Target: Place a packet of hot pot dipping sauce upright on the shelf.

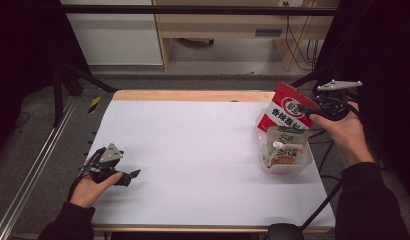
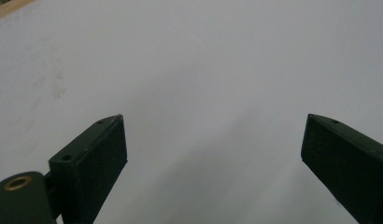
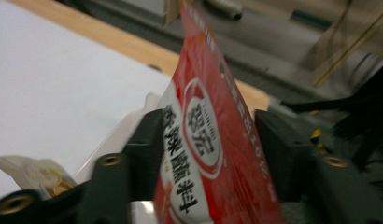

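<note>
While the red and white foil packet [image 1: 288, 107] stands tilted over the clear plastic tub [image 1: 304, 165] near the right edge of the white tabletop [image 1: 193, 150], it is seen between the jaws of the right gripper [image 1: 313, 111], which are parted with a gap at the right pad [image 3: 278, 149]; whether the left pad touches it cannot be told. A pale green and white pouch [image 1: 285, 145] is lodged in the tub. Near the front left corner, the left gripper [image 1: 134, 174] is held wide open over bare tabletop, with nothing between its jaws.
</note>
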`<state>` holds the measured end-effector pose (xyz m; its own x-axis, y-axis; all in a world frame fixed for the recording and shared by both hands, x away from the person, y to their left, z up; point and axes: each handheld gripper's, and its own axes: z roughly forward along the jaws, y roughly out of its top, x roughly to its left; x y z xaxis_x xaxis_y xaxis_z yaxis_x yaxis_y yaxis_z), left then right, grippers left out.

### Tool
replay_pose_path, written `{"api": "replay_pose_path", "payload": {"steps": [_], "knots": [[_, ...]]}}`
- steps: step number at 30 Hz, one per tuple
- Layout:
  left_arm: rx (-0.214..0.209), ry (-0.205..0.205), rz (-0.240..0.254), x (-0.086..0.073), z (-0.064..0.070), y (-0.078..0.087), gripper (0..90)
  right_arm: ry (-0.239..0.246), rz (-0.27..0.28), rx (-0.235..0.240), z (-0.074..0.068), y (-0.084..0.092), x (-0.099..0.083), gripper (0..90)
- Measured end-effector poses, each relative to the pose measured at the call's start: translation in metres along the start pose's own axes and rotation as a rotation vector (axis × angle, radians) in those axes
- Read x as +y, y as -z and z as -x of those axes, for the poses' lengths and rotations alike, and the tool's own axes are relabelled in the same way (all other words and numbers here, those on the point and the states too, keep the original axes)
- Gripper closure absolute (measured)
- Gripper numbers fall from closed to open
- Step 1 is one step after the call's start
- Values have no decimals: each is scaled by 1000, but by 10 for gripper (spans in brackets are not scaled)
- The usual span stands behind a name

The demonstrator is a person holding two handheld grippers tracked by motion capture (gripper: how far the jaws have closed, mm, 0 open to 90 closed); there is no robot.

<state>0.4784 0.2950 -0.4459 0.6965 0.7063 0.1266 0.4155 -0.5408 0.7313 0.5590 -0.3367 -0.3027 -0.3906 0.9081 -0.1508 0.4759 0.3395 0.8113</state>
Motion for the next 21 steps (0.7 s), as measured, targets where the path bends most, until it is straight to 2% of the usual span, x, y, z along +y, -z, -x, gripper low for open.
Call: {"api": "replay_pose_path", "payload": {"steps": [4, 7, 8, 9, 10, 11, 12, 13, 14, 16, 17, 18, 19, 20, 21], "knots": [[6, 5, 0, -1, -1, -1, 68, 27, 76, -64, -14, 15, 10, 220], [6, 4, -4, -2, -1, -1, 68, 32, 90, -69, -23, 21, 14, 180], [9, 2, -7, -2, -1, -1, 68, 52, 115, -68, -37, 26, 17, 161], [9, 2, -7, -2, -1, -1, 67, 52, 115, -68, -37, 26, 17, 161], [13, 0, -7, -2, 0, -1, 66, 58, 121, -53, -53, 30, 18, 133], [13, 0, -7, -2, 0, -1, 65, 58, 121, -53, -53, 30, 18, 133], [16, 3, -7, -3, 0, -2, 64, 64, 131, -33, -67, 33, 16, 128], [16, 3, -7, -3, 0, -2, 62, 64, 131, -33, -67, 33, 16, 128], [22, 3, -7, -4, -1, -1, 60, 66, 145, -7, -86, 36, 12, 120], [26, 8, -7, -4, -1, -1, 59, 72, 177, 23, -108, 38, 7, 114], [26, 8, -7, -4, -1, -1, 59, 72, 177, 23, -108, 38, 7, 114], [29, 12, -4, -5, -1, -1, 59, 75, 186, 57, -127, 38, 1, 103], [29, 12, -4, -5, -1, -1, 58, 75, 186, 57, -127, 38, 1, 103], [33, 11, -3, -5, 0, 0, 58, 88, 182, 105, -151, 34, -10, 91], [33, 11, -3, -5, 0, 0, 58, 88, 182, 105, -151, 34, -10, 91]]}}
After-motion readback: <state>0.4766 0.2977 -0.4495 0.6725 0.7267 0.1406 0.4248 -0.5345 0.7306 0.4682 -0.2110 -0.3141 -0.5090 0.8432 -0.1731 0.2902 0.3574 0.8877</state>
